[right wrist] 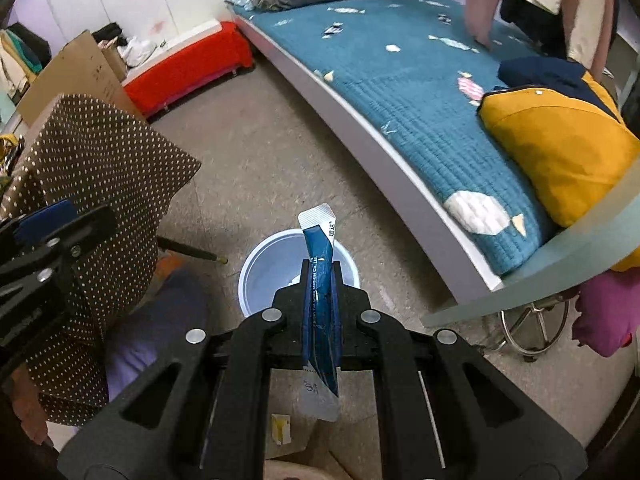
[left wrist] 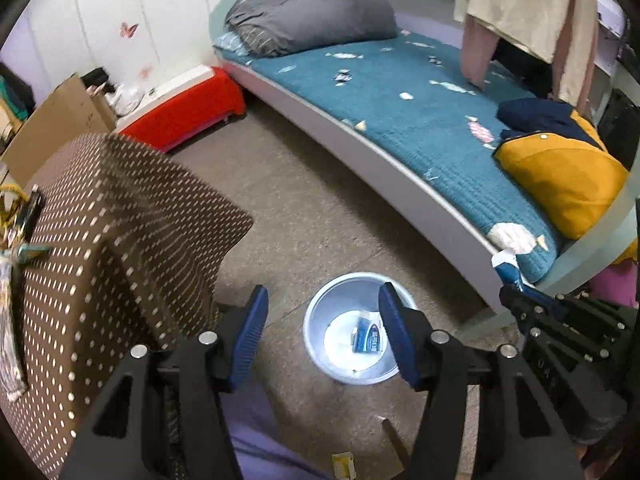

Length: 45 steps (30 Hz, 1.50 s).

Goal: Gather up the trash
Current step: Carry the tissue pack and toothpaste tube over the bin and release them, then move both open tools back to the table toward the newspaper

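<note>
Below the left tongs [left wrist: 322,320], framed between their two blue pads [left wrist: 252,332], a pale round bin [left wrist: 320,308] stands on the floor [left wrist: 304,200]. A blue and white packet [left wrist: 366,336] lies flat on its bottom, with a few small specks near it. The left tongs are spread wide with nothing between them.

The right tongs [right wrist: 322,276] are pressed together on a long blue sachet [right wrist: 320,248] with white ends; it stands upright between the pads, its top sticking out past the tips and its lower end hanging behind them. The same bin [right wrist: 256,276] sits just beyond and below these tips, its rim partly hidden by the sachet.

To the left of both tongs a brown dotted cloth [left wrist: 120,216] drapes over a tabletop edge, coming near the bin. To the right runs the white edge of a bed [left wrist: 360,144] with a teal cover, and a yellow cushion [left wrist: 560,176] lies on it. Between cloth and bed the floor is open ahead of the tongs. A small yellow scrap [right wrist: 280,428] lies on the floor under the right tongs. In the left view the right tongs show at the right edge, with the sachet's end poking up.
</note>
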{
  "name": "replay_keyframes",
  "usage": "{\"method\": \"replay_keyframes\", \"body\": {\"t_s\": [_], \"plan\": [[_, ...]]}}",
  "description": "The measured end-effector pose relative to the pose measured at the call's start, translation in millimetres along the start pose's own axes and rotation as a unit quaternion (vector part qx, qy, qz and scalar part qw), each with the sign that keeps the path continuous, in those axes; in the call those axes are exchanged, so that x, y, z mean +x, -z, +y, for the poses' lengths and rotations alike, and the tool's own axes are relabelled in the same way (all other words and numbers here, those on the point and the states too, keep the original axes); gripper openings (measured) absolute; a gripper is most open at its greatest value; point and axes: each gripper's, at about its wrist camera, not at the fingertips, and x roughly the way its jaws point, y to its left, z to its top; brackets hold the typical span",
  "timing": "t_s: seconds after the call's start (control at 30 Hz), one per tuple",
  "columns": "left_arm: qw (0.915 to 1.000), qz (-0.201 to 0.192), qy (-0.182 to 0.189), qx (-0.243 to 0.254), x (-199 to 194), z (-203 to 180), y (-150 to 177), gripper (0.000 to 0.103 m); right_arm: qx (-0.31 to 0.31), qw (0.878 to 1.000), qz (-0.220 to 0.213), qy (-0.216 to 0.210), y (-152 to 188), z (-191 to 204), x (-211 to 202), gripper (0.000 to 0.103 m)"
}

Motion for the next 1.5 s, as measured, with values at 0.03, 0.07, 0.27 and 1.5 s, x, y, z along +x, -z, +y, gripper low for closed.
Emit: {"method": "replay_keyframes", "body": {"t_s": [0.03, 0.07, 0.27, 1.5], "plan": [[1.0, 0.002, -0.002, -0.005, 1, 6, 3, 0.057, -0.004, 1.0, 0.006, -0.004, -1, 5, 5, 0.008], [1.0, 0.005, -0.004, -0.008, 2, 10, 4, 0.057, -0.007, 1.0, 0.009, -0.006, -1, 8, 8, 0.008], [0.9989, 0.023, -0.021, -0.035, 7, 39, 16, 0.057, -0.034, 0.999, 0.026, -0.024, -11, 36, 29, 0.01], [0.9988, -0.013, -0.019, -0.043, -42, 43, 23, 0.06, -0.049, 0.998, -0.027, -0.004, 0, 52, -27, 0.083]]}}
